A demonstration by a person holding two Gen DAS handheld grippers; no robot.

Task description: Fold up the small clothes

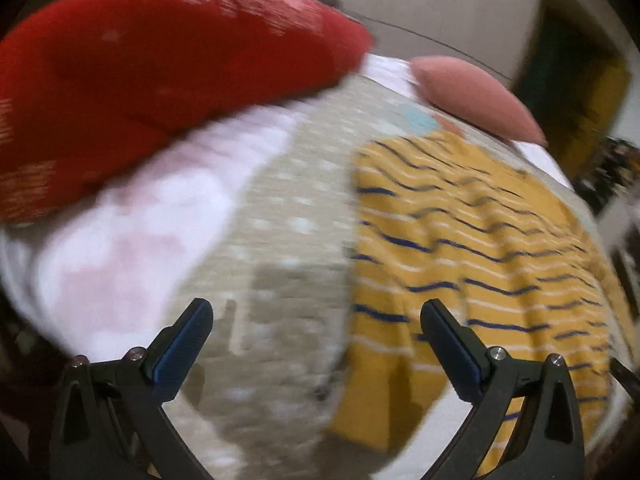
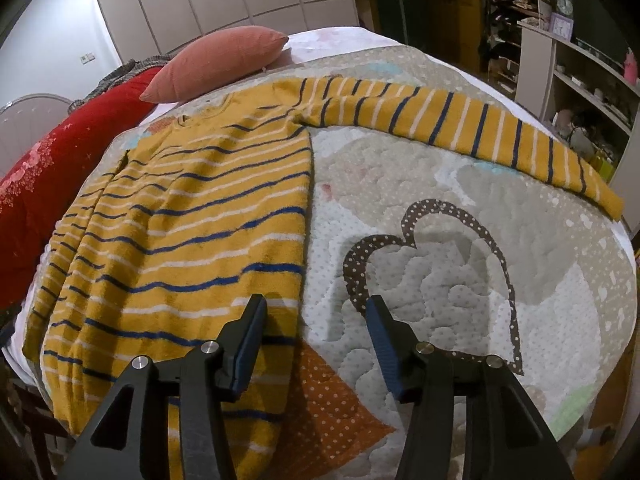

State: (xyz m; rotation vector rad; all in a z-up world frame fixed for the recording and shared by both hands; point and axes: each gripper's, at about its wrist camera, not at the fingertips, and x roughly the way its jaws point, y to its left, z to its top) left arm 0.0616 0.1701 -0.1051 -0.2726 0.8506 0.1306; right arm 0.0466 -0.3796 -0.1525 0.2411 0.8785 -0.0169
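A small yellow sweater [image 2: 192, 216] with blue and white stripes lies flat on the quilted bed cover [image 2: 460, 280]. One sleeve [image 2: 460, 124] stretches out to the right toward the bed's far edge. My right gripper [image 2: 316, 304] is open and empty, over the sweater's lower right edge. In the blurred left wrist view the sweater [image 1: 480, 240] lies to the right, and my left gripper [image 1: 316, 308] is open and empty above the dotted cover [image 1: 280, 216], its right finger over the sweater's left edge.
A pink pillow [image 2: 220, 62] and a red blanket [image 2: 60, 160] lie at the far and left sides of the bed. The red blanket [image 1: 140, 68] looms at the upper left in the left wrist view. Shelves [image 2: 580, 72] stand right of the bed.
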